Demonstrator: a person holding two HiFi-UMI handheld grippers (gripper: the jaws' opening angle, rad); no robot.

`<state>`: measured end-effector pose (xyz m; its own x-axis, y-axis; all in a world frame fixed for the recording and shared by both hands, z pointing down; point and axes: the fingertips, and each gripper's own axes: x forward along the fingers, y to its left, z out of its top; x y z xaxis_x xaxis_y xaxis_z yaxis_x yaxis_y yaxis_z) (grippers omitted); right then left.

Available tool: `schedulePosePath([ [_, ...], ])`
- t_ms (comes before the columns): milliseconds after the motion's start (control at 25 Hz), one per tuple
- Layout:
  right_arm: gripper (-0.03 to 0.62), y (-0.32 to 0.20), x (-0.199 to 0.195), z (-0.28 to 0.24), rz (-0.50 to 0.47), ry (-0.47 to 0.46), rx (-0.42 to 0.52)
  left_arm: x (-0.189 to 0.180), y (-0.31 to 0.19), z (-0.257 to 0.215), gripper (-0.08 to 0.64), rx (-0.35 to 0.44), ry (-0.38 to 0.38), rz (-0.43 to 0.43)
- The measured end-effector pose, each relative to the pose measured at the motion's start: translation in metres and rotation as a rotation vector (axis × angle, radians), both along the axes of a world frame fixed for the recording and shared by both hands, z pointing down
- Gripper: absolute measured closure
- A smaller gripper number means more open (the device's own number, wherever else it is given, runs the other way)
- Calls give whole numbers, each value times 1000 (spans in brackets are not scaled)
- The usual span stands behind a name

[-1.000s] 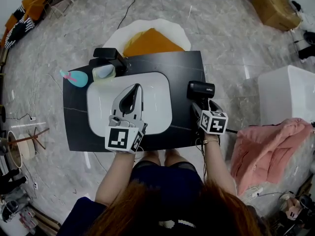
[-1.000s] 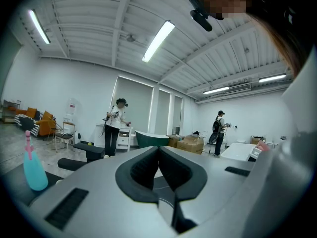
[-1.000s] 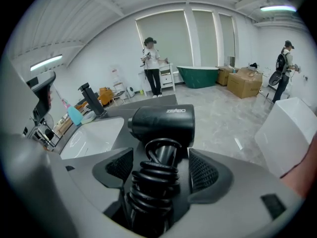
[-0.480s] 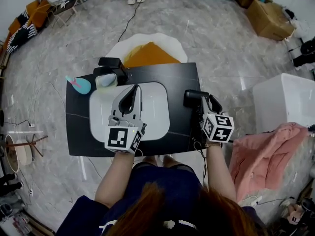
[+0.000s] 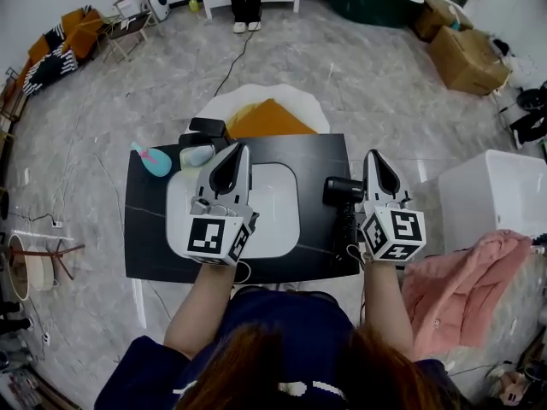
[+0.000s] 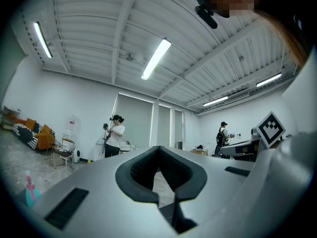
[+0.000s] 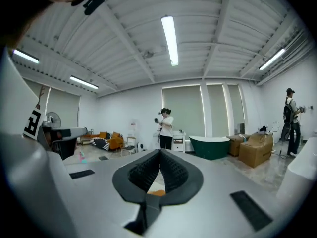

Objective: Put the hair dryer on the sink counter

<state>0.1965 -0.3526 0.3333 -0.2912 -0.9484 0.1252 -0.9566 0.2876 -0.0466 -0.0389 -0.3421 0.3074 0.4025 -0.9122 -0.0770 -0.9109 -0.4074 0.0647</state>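
My right fingers (image 7: 133,177) have just been closing and are now pressed together with nothing between them. They hang apart from the hair dryer (image 5: 342,191), which lies on the dark counter (image 5: 149,246) just beside them, on the side toward my left fingers (image 6: 133,175). Those are pressed together at the tips too, and empty. In the head view they sit over the white basin (image 5: 278,220) sunk into the counter. Both pairs point out level across the room. A teal bottle (image 5: 147,159) lies off to the outer side of my left fingers.
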Motion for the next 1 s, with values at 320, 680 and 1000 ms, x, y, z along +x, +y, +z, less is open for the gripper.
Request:
schedulePosePath([
  [320, 577, 5, -19, -49, -48, -5, 129, -6, 0, -23, 541, 23, 1, -9],
  [680, 577, 6, -34, -59, -74, 14, 165, -11, 0, -28, 541, 34, -3, -12],
  [1000, 577, 5, -39, -58, -80, 19, 187, -12, -1, -23, 541, 36, -2, -12],
])
